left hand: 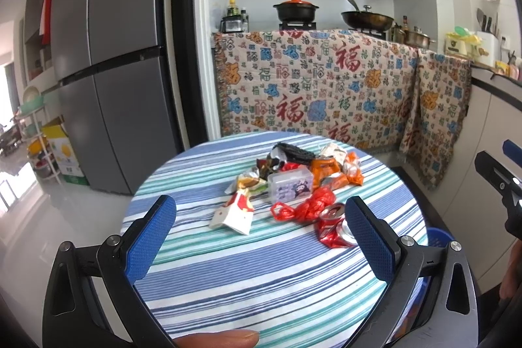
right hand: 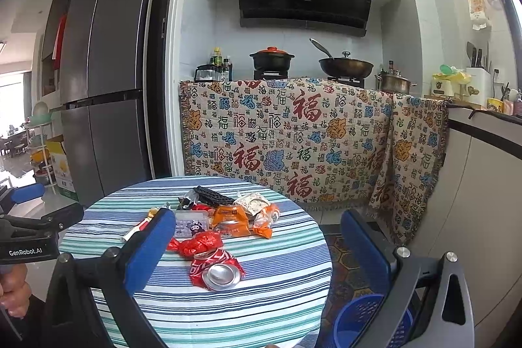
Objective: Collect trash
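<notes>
Two tools hang wide open and empty above the striped table (left hand: 293, 282): the left tool (left hand: 261, 237) and the right tool (right hand: 257, 250). Ahead of both lies the trash pile, the crushed red can (right hand: 215, 269) nearest. Judging by this, the right tool should drop squarely over the can, then carry it to the blue basket (right hand: 362, 318) below.

Each tool is black with two fingers. The left tool (left hand: 261, 237) and the right tool (right hand: 257, 250) have bumpy blue pads (left hand: 148, 238) and round silver screws (left hand: 407, 239). White letters "GenRobot.AI" (right hand: 25, 252) mark one black side.
</notes>
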